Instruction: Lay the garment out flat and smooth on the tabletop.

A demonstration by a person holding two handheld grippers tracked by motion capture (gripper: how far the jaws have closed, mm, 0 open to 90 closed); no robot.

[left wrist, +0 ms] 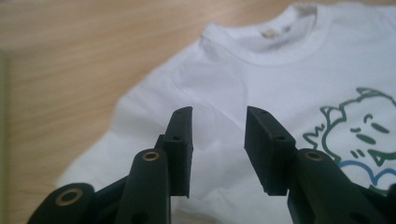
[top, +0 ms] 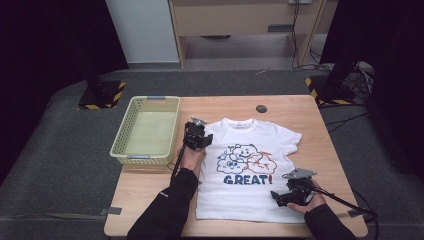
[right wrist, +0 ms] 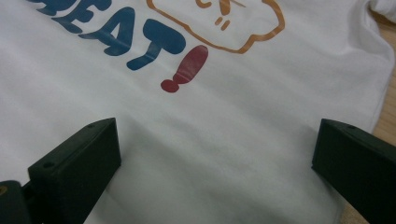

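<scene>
A white short-sleeved cotton T-shirt (top: 250, 170) lies flat, front side up, on the light wooden table (top: 320, 135); its collar points toward the far edge and its hem toward the person; the chest bears cartoon cloud figures outlined in blue, green and orange above the blue word "GREAT" with a red exclamation mark (right wrist: 184, 69).

The left gripper (top: 196, 136), black and held in the person's left hand (top: 190, 159), sits at the shirt's left sleeve and shoulder; in the left gripper view its two jaws stand partly apart above the white fabric just below the ribbed collar (left wrist: 280, 39), with a clear gap between the pads; no cloth is pinched between them.

The right gripper (top: 280, 197), black with a grey three-cornered plate on top, rests in the right hand (top: 310, 202) at the shirt's lower right corner, near the hem; in the right gripper view its jaws stand wide apart, one at each side of the frame, over smooth fabric below the exclamation mark; nothing is held between them.

A pale green perforated plastic basket (top: 146, 129) stands on the table's left edge, just beside the left sleeve; a small dark round disc (top: 261, 108) lies on the table beyond the collar, apart from the shirt.
</scene>
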